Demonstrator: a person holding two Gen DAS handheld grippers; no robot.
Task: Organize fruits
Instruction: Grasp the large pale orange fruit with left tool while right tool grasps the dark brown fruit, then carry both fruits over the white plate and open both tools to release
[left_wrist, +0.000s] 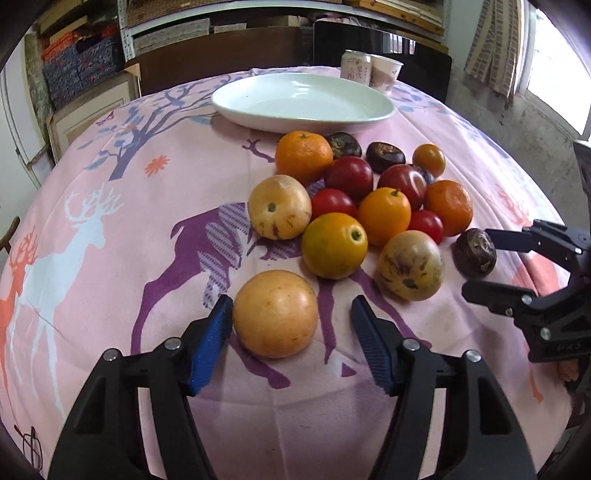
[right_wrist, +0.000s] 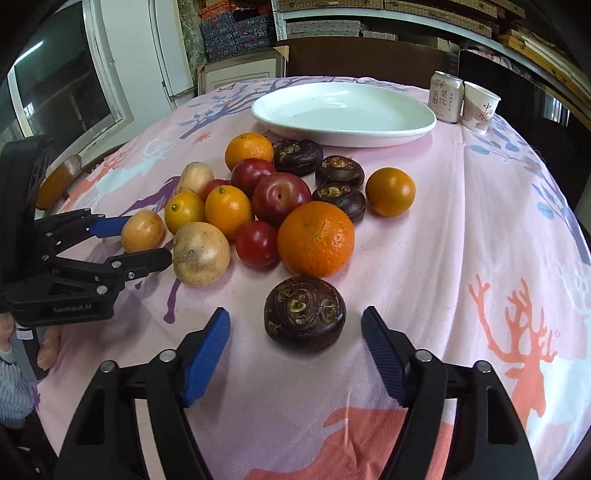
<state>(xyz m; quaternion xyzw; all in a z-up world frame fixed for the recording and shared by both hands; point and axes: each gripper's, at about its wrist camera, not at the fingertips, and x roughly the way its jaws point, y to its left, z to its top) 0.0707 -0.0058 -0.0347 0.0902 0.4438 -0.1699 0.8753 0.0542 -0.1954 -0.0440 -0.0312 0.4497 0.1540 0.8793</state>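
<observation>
Left gripper (left_wrist: 291, 321): jaws stood apart around a pale yellow fruit (left_wrist: 275, 313); the left pad seemed to touch its skin, though the view left that unsure, and the right pad stood clear.
Right gripper (right_wrist: 295, 332): jaws stood apart, a dark brown fruit (right_wrist: 305, 313) between them with a gap on both sides.
Fruit pile (right_wrist: 273, 195): beyond both sets of jaws, on the pink tablecloth (right_wrist: 461, 229).
White plate (right_wrist: 343, 112): farther beyond the pile, bare.
</observation>
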